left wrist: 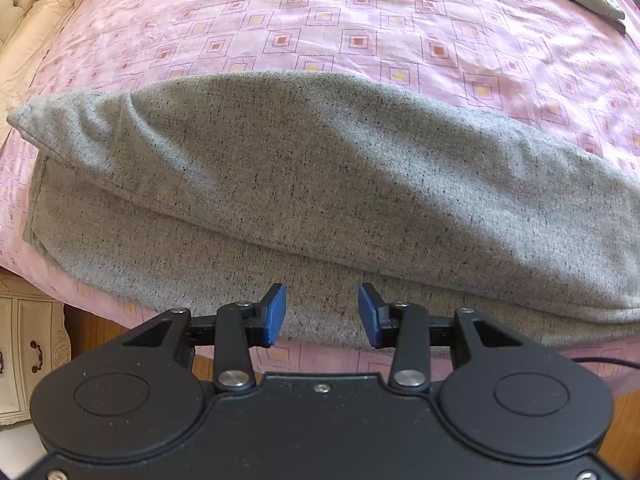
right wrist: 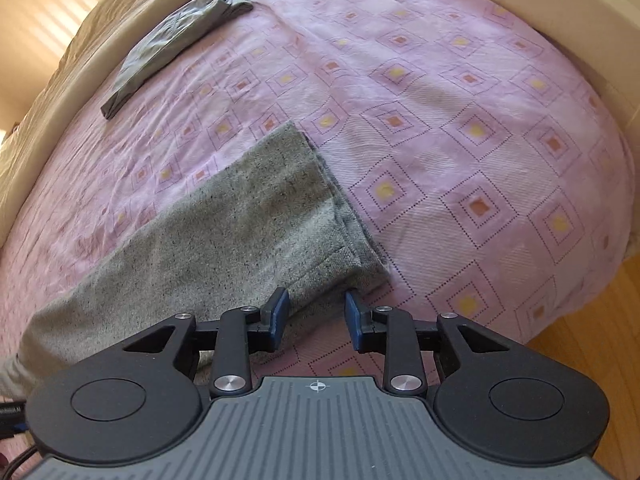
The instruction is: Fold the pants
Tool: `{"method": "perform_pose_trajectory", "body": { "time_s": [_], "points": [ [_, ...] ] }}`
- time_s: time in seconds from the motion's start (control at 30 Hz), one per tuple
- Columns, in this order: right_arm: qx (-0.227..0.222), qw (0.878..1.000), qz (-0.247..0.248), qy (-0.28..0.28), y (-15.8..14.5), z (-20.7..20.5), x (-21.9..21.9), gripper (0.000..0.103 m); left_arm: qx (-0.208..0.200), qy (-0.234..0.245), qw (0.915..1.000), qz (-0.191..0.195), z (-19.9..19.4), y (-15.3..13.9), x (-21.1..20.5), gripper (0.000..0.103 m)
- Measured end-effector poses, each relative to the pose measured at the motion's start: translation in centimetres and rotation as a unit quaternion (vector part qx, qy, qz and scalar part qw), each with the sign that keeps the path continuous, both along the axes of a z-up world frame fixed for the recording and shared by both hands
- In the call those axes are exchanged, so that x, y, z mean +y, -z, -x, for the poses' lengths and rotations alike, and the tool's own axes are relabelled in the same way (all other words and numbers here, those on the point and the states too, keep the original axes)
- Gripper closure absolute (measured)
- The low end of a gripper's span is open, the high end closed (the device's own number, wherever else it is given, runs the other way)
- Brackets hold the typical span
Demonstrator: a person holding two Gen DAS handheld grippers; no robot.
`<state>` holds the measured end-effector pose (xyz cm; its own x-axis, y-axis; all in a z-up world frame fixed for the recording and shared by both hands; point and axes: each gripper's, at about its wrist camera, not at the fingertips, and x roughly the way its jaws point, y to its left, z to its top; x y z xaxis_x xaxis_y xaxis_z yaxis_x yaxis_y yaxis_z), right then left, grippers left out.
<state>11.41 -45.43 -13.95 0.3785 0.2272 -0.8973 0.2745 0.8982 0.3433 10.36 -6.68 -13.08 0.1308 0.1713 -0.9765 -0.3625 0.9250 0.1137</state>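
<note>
Looking down, your pants (left wrist: 320, 184) run sideways under both spread, empty grippers, left gripper (left wrist: 322, 316) mid-length, right gripper (right wrist: 316, 316) probably nearest the hem.

Pink bedspread (right wrist: 460, 128) with square pattern, folded dark grey garment (right wrist: 172, 44) near far edge, cream cabinet (left wrist: 24, 344)

Pants (left wrist: 320, 168) are heather grey with tiny black flecks. Bedspread (left wrist: 360, 20) is pink with dotted-line squares, orange and yellow centres. Other folded garment (right wrist: 172, 44) is plain darker grey. Gripper pads (left wrist: 276, 314) are blue.
</note>
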Motion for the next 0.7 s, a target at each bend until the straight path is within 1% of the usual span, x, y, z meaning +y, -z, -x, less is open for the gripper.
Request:
{"method": "perform_pose_trajectory", "body": {
  "time_s": [0.07,0.2,0.27,0.3,0.37,0.4,0.43,0.5,0.7],
  "points": [
    [-0.001,1.000,-0.017,0.021,0.2,-0.2,-0.3,0.073,0.003,-0.002,1.0000,0.001,0.2,0.0,-0.1,0.054],
    [0.009,0.999,-0.017,0.041,0.2,-0.5,-0.3,0.073,0.007,-0.009,0.9999,0.002,0.5,-0.1,-0.1,0.053],
    [0.026,0.999,0.011,0.047,-0.2,-0.5,0.1,0.073,0.005,-0.011,0.9999,0.003,0.7,-0.2,-0.1,0.053],
    [0.023,0.998,0.028,0.047,-0.6,-0.4,0.3,0.073,0.004,-0.013,0.9999,0.002,0.8,-0.3,-0.1,0.053],
    [0.002,0.998,0.063,0.028,-1.5,-0.1,0.9,0.073,0.003,-0.016,0.9999,0.002,1.0,-0.4,-0.1,0.053],
    [-0.013,0.998,0.066,0.013,-1.7,0.0,1.2,0.073,0.003,-0.018,0.9998,0.002,1.0,-0.4,-0.1,0.053],
    [-0.021,0.998,0.062,0.002,-1.7,-0.1,1.2,0.073,0.004,-0.019,0.9998,0.004,1.0,-0.3,-0.1,0.053],
    [-0.021,0.999,0.049,-0.006,-1.3,-0.5,1.3,0.073,0.007,-0.019,0.9998,0.005,1.0,-0.2,-0.2,0.053],
    [-0.013,1.000,0.026,0.012,0.0,-1.4,0.5,0.073,0.003,-0.012,0.9999,0.004,0.9,-0.5,-0.5,0.052]
  ]
}}
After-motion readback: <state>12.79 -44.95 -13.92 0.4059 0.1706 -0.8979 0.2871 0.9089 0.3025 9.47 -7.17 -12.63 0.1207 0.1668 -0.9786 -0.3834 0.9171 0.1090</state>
